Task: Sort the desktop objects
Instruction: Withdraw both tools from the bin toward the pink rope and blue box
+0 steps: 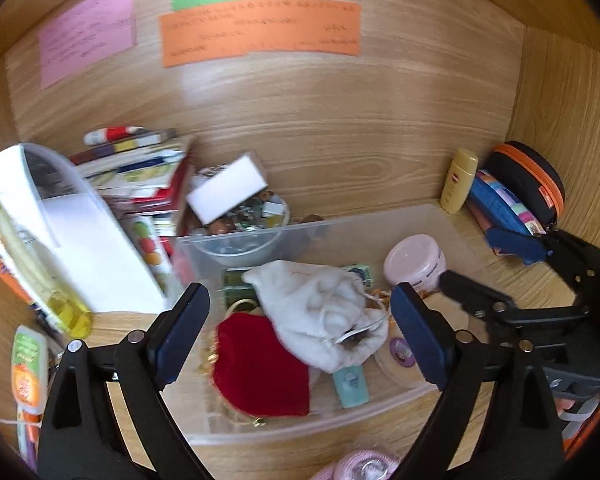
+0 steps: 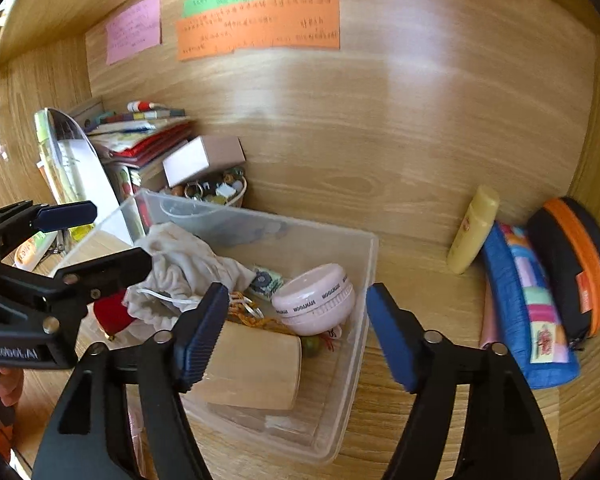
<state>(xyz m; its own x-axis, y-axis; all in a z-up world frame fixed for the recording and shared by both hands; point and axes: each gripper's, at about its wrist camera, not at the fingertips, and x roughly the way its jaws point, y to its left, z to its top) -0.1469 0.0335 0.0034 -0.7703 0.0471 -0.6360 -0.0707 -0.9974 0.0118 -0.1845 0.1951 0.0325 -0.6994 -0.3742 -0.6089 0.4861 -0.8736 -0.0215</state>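
Observation:
A clear plastic bin (image 1: 260, 236) (image 2: 364, 280) stands on the wooden shelf. Inside lie a white drawstring pouch (image 1: 324, 312) (image 2: 180, 264), a red velvet pouch (image 1: 260, 364) (image 2: 110, 312), a pink round jar (image 1: 414, 260) (image 2: 314, 300) and a pale wooden cylinder (image 2: 252, 368). My left gripper (image 1: 300, 332) (image 2: 96, 240) hangs open over the two pouches, touching neither. My right gripper (image 2: 298, 336) (image 1: 492, 264) stands open over the bin's right end, with the jar and cylinder below its gap and nothing pressed by its pads.
Right of the bin lean a yellow bottle (image 2: 474, 230), a blue patchwork pencil case (image 2: 528, 308) and a black case with an orange zip (image 2: 572, 264). At back left are stacked books (image 2: 140, 132), a bowl of trinkets (image 2: 212, 192) and a white box (image 2: 188, 164). Coloured paper notes (image 2: 256, 24) are stuck to the back wall.

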